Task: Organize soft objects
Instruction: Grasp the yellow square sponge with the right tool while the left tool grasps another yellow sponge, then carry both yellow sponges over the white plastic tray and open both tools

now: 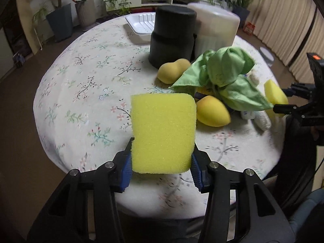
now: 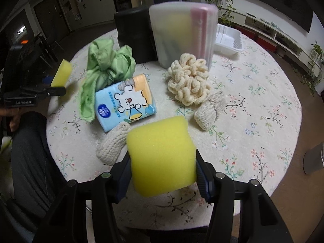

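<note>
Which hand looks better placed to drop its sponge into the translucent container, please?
Probably the right: its tongs grip a yellow sponge facing the translucent container; for the left tongs, the black canister partly blocks it.

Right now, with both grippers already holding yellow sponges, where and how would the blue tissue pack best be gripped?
Grip the blue tissue pack across its two long edges near the middle, coming down from above. It lies flat, printed face up, so those sides are exposed. One end touches the green cloth and a knitted piece sits at its near corner, so the middle looks clearest.
</note>
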Tool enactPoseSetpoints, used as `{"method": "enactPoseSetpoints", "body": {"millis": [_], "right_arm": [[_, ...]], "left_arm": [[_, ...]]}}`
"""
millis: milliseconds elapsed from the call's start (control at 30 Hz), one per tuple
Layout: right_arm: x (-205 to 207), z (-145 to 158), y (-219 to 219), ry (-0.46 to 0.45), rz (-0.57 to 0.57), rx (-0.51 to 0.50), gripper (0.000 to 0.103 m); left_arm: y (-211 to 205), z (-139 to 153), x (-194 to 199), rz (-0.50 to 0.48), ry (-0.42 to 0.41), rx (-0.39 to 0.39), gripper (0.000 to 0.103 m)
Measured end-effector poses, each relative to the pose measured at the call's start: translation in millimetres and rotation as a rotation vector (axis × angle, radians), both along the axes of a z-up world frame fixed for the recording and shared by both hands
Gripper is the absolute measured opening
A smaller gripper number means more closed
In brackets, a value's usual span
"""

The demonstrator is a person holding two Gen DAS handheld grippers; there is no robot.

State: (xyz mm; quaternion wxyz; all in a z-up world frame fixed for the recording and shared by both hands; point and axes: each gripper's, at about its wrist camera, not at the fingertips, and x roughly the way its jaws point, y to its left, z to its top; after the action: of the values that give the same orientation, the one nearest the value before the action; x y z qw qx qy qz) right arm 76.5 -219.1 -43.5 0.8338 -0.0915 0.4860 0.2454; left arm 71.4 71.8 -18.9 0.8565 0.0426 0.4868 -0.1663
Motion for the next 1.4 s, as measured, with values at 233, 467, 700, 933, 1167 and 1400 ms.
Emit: {"method": "enactPoseSetpoints", "body": {"millis": [233, 467, 700, 933, 1167, 1400], "right_arm": [[-13.8, 20.6, -22.6, -0.001, -0.044, 0.063, 0.058], [20.6, 42.3, -82.5, -0.042, -0.187, 0.067, 0.058], [110.6, 64.7, -137.5, -0.107, -0.303, 0.01, 0.058], [227.1, 77.8, -117.0, -0.133, -0.232, -0.002, 0.058], [324.5, 65.6, -53.9, -0.092, -0.087, -0.031, 0.058], [361.1, 27.6, -0.5, -0.047, 0.058, -0.096, 0.058]], "left_arm": [[-3.2, 16.1, 4.1, -0.003, -0.024, -0.062, 0.045], [31.8, 39.6, 70.7, 0.061, -0.063, -0.079, 0.045], [30.6, 66.0, 173.2, 0.027, -0.111, -0.045, 0.045], [-7.1, 62.5, 273.0, -0.057, -0.106, 0.072, 0.045], [-69.0, 41.0, 333.0, -0.236, -0.048, 0.176, 0.045], [-99.4, -3.5, 348.8, -0.326, 0.035, 0.232, 0.046]]}}
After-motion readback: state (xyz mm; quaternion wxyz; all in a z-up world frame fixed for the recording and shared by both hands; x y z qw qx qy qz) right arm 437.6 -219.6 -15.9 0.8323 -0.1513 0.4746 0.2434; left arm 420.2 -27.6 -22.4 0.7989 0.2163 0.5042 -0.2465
